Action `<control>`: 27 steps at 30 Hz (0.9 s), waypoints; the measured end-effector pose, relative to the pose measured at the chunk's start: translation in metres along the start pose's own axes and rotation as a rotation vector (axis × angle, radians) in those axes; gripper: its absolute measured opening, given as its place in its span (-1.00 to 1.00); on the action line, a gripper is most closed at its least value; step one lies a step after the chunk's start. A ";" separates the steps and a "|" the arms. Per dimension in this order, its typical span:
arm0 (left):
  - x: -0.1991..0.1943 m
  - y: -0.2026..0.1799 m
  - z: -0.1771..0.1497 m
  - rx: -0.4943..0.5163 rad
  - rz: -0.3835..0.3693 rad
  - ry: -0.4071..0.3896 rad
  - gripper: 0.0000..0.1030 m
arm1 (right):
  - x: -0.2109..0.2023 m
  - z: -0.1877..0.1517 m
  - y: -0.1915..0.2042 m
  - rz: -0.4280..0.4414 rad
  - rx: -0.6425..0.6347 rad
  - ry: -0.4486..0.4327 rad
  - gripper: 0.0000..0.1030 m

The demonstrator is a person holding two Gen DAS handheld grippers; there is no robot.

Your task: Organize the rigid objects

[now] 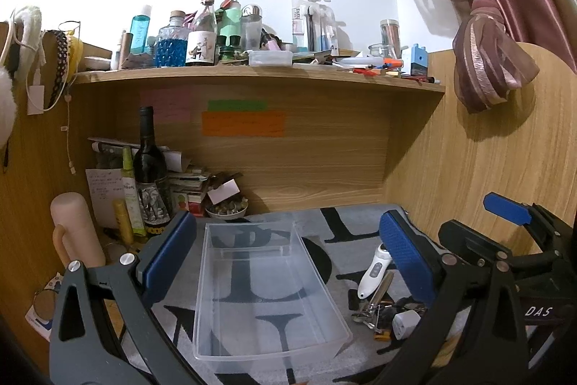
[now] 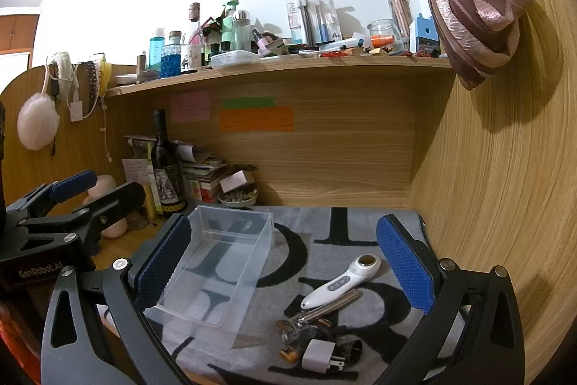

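Both tools agape, left tool [image 1: 286, 257] over clear bin [image 1: 267, 291], right tool [image 2: 285, 266] above white device [image 2: 340, 284]

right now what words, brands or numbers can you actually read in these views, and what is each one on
"GenRobot.AI": black body of the left gripper.
"DAS": black body of the right gripper; a fragment only.
"A+": white blister pack on the wooden shelf.
Large black letters on the grey mat: partly covered, no whole word.
Pink, green and orange sticky notes, bottle labels: too blurred to read.
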State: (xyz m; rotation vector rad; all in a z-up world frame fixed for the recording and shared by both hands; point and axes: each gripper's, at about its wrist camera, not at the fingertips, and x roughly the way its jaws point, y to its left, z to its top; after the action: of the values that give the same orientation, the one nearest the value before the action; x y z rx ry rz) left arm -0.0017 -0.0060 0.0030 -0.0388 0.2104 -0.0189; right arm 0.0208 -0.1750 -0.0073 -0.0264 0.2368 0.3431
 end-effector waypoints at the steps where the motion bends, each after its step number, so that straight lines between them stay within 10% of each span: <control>1: 0.000 0.000 0.000 0.002 0.001 -0.001 1.00 | 0.001 0.000 0.000 0.000 0.001 0.000 1.00; 27: -0.001 -0.002 0.002 0.001 -0.002 -0.006 1.00 | 0.001 0.004 0.003 0.004 -0.009 0.001 1.00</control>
State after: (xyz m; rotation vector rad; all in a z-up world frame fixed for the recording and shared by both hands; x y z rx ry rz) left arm -0.0021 -0.0077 0.0050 -0.0378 0.2046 -0.0205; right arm 0.0212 -0.1717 -0.0035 -0.0350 0.2361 0.3485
